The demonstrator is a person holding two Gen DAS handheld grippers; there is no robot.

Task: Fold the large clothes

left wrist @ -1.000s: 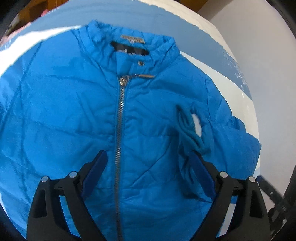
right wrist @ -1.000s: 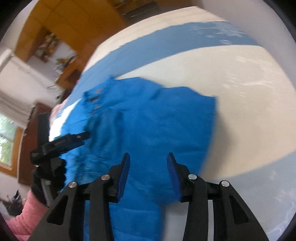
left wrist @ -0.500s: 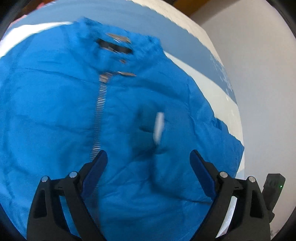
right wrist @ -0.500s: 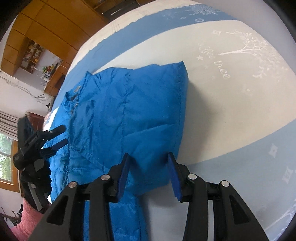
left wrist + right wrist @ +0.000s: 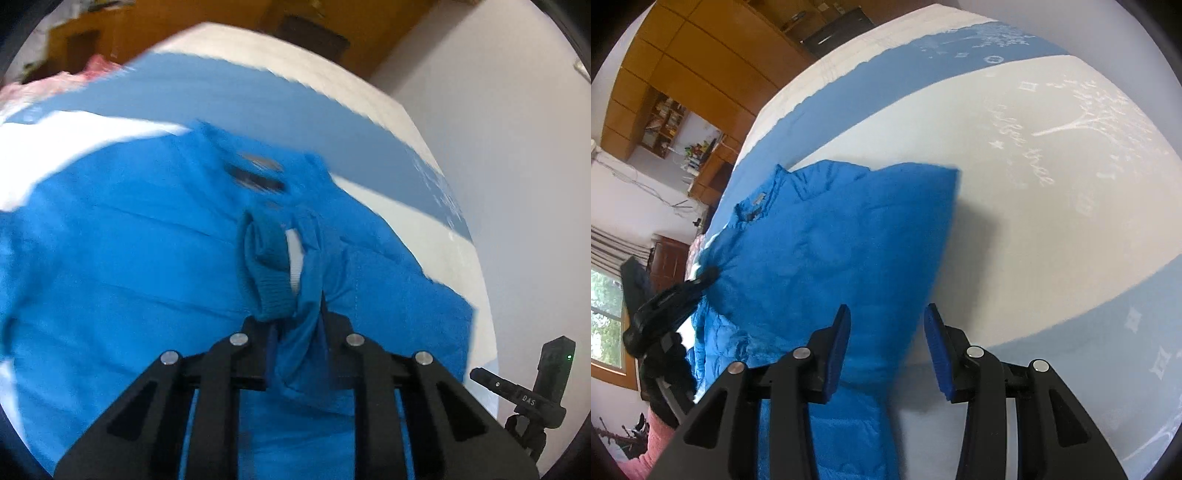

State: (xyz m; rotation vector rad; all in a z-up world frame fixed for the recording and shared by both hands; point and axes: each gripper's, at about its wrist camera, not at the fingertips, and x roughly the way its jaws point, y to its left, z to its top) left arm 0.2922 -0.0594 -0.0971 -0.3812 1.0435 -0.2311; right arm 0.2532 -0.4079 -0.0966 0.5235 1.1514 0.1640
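The left gripper [image 5: 297, 354] pinches the blue jacket's [image 5: 122, 266] sleeve cuff [image 5: 267, 273] just ahead of it, apparently for folding inward, while the right gripper [image 5: 886, 347] hangs open over the jacket's edge on the bed [image 5: 1052, 192].

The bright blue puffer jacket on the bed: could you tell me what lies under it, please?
The bright blue puffer jacket lies on a white and light-blue patterned bedsheet, which shows all around it. The left gripper pinches its ribbed blue cuff. Anything directly beneath the jacket is covered.
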